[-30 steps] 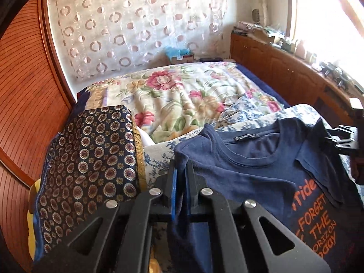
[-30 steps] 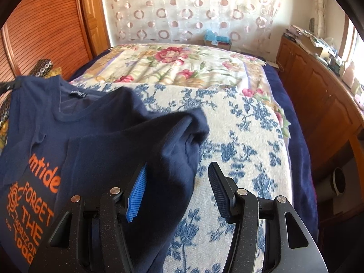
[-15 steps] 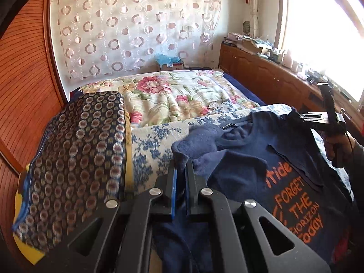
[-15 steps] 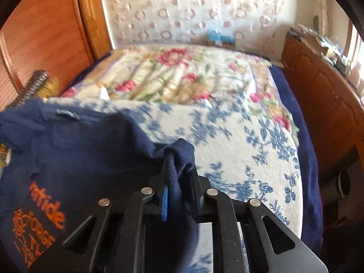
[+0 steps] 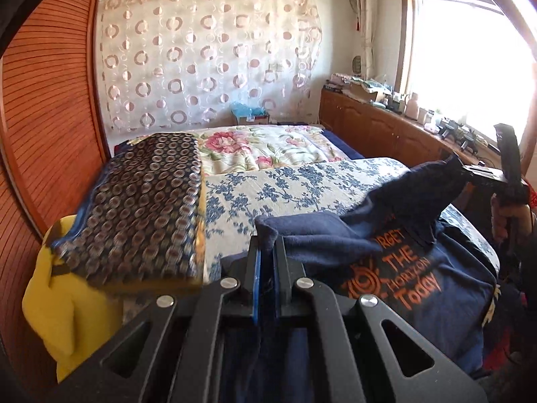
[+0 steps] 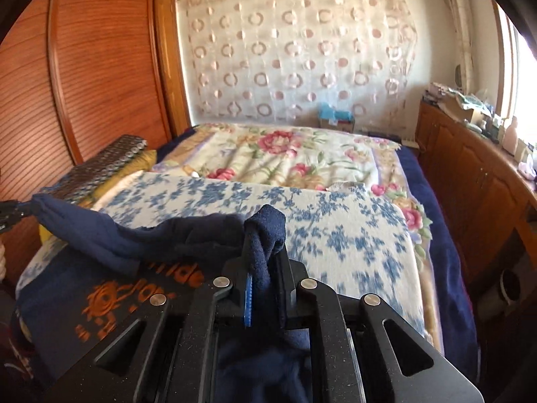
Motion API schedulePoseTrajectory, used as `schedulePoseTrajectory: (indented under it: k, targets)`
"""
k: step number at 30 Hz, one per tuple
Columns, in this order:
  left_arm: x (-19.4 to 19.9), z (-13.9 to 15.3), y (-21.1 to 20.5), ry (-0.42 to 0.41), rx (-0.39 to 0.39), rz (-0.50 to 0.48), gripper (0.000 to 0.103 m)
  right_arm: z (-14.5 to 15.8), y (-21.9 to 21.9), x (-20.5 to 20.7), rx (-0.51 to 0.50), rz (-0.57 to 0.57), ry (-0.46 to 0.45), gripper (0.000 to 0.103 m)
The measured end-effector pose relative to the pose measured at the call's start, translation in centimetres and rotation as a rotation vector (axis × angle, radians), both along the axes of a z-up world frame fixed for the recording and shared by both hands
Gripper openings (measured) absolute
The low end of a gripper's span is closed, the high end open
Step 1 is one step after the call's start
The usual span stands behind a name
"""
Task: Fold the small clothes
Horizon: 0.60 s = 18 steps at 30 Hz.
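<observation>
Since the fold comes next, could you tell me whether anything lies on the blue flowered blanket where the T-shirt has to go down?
Nothing visible does. The blue flowered blanket beyond the T-shirt is bare. The patterned cushion sits off to its left side. Both claws, left and right, already pinch the shirt.

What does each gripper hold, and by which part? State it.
Both hold the navy T-shirt. The left gripper is shut on a bunched upper corner, apparently a sleeve or shoulder; the right gripper is shut on the opposite one. Which exactly cannot be told.

One navy T-shirt (image 5: pixel 419 288), two tools (both black), one patterned cushion (image 5: pixel 141 208).
</observation>
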<state>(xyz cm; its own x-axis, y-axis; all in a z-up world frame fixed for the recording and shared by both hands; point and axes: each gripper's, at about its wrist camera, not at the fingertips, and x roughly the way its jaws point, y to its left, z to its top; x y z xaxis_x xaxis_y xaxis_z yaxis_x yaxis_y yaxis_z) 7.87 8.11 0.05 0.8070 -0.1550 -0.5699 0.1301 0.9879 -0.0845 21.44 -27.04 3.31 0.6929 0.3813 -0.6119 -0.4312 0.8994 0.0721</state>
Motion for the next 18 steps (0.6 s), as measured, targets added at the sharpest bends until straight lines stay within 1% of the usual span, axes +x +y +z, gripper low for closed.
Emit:
schedulePoseTrajectory:
  k: [1,5,7,10,13,18]
  targets:
    - [-1.3,-0.1,0.2,-0.007,-0.021,0.004,0.003,0.3,-0.5,-1.5,0.005,-0.001,-0.005,0.008]
    - [-5.2,-0.6,0.8,-0.021,-0.063,0.016,0.004,0.5,-2.1,-6.2,0.006,-0.012,0.006,0.008]
    - [-6.6,-1.1,1.0,-0.014,-0.079,0.016,0.004,0.3,-2.7,-8.8,0.008,-0.005,0.013,0.008]
    - [-8.4,-1.4,1.1,-0.011,-0.097,0.017,0.004,-0.6,-3.5,-11.8,0.008,-0.007,0.034,0.008]
    - [-9.6,-1.4,1.2,-0.015,-0.105,0.032,0.003,-1.2,-4.1,-13.9,0.016,-0.012,0.054,0.008]
    - [-12.2,-1.3,1.5,-0.007,-0.098,0.054,0.004,-0.6,-4.8,-15.9,0.029,-0.014,0.044,0.008]
